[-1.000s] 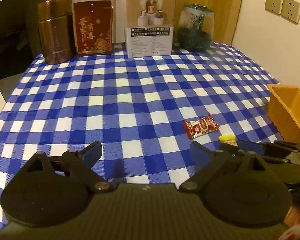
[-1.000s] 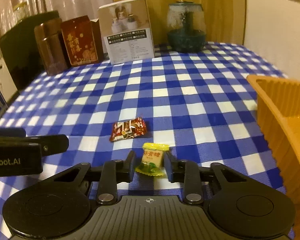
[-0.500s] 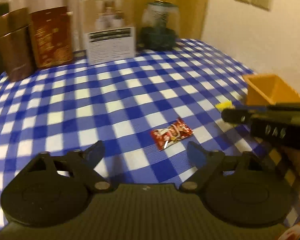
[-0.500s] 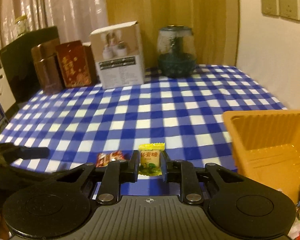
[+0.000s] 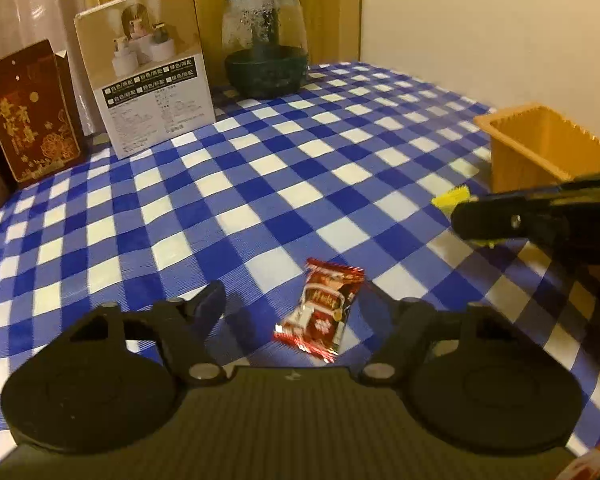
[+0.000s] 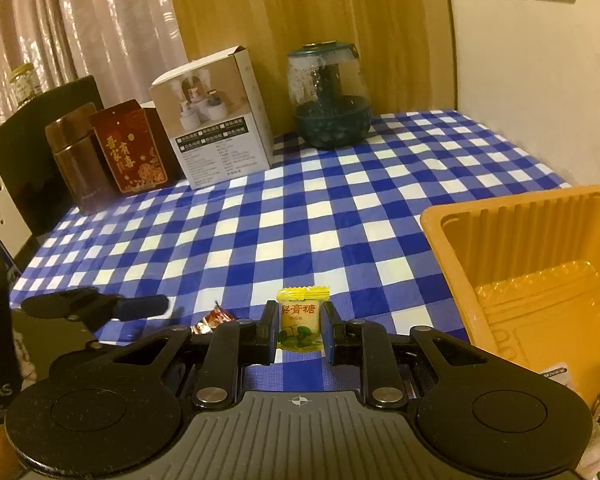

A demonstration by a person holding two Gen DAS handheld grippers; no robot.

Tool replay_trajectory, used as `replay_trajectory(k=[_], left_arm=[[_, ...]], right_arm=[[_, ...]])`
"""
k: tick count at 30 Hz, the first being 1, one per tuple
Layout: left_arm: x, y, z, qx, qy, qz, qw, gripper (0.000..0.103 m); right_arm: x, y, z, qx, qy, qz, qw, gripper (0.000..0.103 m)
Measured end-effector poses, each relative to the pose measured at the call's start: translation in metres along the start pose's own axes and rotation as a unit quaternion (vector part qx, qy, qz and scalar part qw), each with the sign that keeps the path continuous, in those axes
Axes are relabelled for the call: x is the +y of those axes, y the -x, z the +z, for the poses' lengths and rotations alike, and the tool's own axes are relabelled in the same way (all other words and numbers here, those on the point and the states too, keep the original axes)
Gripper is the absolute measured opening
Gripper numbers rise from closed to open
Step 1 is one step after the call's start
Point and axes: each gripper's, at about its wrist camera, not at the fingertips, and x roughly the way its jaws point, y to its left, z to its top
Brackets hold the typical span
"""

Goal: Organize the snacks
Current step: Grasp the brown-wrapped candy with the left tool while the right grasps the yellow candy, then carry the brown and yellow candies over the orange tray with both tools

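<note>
On the blue-checked tablecloth, red candy packet lies flat between left gripper fingers, jaws half-wide, just been closing, pads not touching yet. Looks light, crinkly, slippery; best pinched across the middle. Right gripper clamps the yellow candy, lifted, orange tray at its 2 o'clock. White box, glass jar, red pouch stand far at 11–12 o'clock, nothing blocking.
</note>
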Motion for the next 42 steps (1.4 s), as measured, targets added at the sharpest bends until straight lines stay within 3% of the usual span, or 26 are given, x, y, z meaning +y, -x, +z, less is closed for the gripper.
replay_trajectory(k=[10,22,42], left_arm=[[-0.008,0.004,0.002,0.015,0.022,-0.026,0.9993,0.024],[-0.014,0.040,-0.012,0.054,0.105,-0.009,0.9930,0.022],[-0.073,0.168,-0.056,0.021,0.191,0.002,0.9814,0.022]], right_arm=[[0.003,-0.001,-0.001,0.002,-0.006,0.006,1.000,0.022],[0.008,0.019,-0.008,-0.003,0.009,0.008,1.000,0.022],[0.006,0.140,-0.076,0.002,0.009,0.009,1.000,0.022]])
